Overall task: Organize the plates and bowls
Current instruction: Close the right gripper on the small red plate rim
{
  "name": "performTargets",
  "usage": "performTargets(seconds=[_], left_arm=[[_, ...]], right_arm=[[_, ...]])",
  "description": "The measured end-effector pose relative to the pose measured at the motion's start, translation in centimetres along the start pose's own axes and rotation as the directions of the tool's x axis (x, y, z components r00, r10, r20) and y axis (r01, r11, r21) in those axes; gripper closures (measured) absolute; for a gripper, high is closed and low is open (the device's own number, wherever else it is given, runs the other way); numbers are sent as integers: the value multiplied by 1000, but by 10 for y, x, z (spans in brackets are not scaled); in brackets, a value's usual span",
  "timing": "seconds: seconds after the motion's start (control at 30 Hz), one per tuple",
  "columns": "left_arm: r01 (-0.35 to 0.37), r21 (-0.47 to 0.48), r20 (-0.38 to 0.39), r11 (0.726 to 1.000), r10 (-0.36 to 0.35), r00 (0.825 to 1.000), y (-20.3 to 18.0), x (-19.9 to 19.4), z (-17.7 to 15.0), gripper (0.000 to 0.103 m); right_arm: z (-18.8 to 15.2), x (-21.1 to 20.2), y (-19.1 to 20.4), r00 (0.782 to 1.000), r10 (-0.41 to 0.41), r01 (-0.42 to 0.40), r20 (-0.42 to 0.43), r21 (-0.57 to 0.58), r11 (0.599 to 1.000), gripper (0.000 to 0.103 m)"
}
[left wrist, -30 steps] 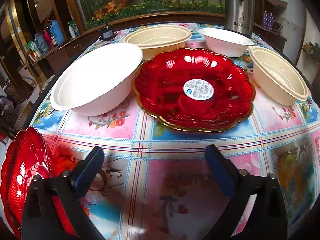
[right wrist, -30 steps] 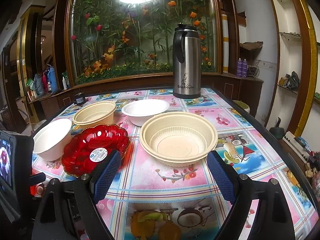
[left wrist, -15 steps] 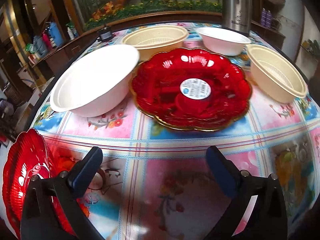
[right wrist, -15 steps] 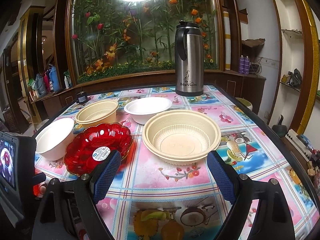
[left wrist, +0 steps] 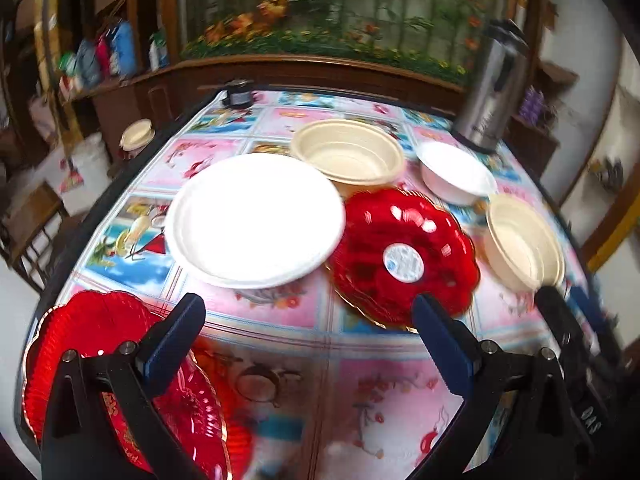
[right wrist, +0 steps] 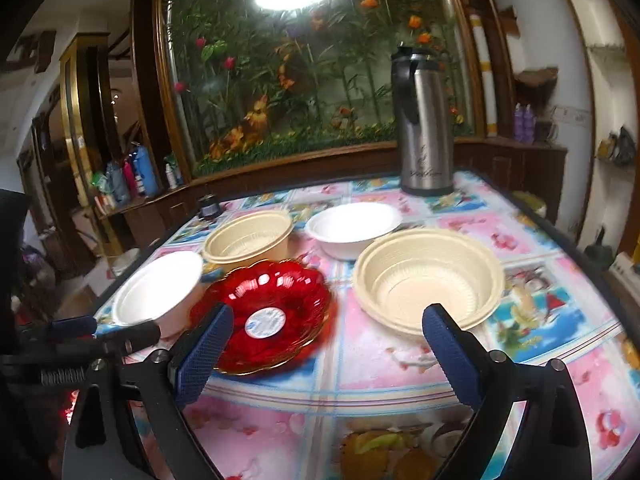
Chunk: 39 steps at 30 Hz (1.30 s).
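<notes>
A red scalloped plate point(left wrist: 404, 256) with a white sticker lies mid-table; it also shows in the right wrist view point(right wrist: 268, 312). A large white bowl point(left wrist: 256, 216) sits to its left, also in the right wrist view point(right wrist: 160, 288). Two cream bowls point(left wrist: 348, 152) point(left wrist: 524, 240) and a small white bowl point(left wrist: 456, 172) stand behind and to the right. A second red plate point(left wrist: 104, 360) lies at the near left under my left gripper point(left wrist: 308, 340), which is open and empty. My right gripper point(right wrist: 326, 354) is open and empty, in front of the near cream bowl point(right wrist: 428, 276).
A steel thermos point(right wrist: 424, 124) stands at the table's far right. A small dark jar point(left wrist: 238, 96) sits at the far left corner. The floral tablecloth point(right wrist: 280, 432) covers the table. Wooden cabinets and a chair point(left wrist: 32, 216) surround it.
My left gripper has lifted and swung left, so it now looks down more on the white bowl and the near red plate. My right gripper has shifted slightly. Both stay open.
</notes>
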<state>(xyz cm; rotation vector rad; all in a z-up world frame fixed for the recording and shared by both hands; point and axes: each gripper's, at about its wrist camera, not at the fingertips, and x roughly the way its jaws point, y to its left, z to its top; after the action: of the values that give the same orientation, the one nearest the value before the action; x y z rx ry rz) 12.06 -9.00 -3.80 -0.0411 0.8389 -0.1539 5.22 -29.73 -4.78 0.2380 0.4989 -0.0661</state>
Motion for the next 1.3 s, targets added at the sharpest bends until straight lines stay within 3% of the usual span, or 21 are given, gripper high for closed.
performTargets(seconds=[0.1,0.17,0.27,0.37,0.47,0.7,0.77,0.9,1.17,1.3], left_arm=[[112,-106,-83,988,-121,989,14,9,6,0],[190,-189,-144,964,-218,965,19,17,7,0],[280,-316,-212,907,-355,911,18,28,9,0],[294,-366,-236,883,-393,888,11,35,15,0],[265,-366,-326,892,-390,861,-1,52,19,0],[208,-394,-390,895,-368,844,-6,75,17,0],[203,-423,-401,883,-384,832,-2,79,14,0],[194,-432,-393,881,-378,838,4,76,17,0],[190,-428,-394,883,-372,841,8,73,17,0],[227,-401,-400,887,-392,828,-3,62,15,0]], right_arm=[[-1,17,0,994,59,-56,-87,36,998,7],[-4,31,3,983,86,-79,-160,48,996,7],[-8,58,8,958,89,-77,-274,56,996,14],[-10,74,5,943,90,-72,-321,67,995,23],[-12,91,-3,925,104,-68,-366,111,992,25],[-4,115,-12,927,95,-42,-363,151,988,32],[-1,121,-10,925,103,-50,-366,152,987,58],[-1,129,-12,918,133,-58,-374,205,977,86],[-4,122,-35,902,190,-60,-388,321,945,93],[-10,103,-57,896,227,-70,-382,381,922,94]])
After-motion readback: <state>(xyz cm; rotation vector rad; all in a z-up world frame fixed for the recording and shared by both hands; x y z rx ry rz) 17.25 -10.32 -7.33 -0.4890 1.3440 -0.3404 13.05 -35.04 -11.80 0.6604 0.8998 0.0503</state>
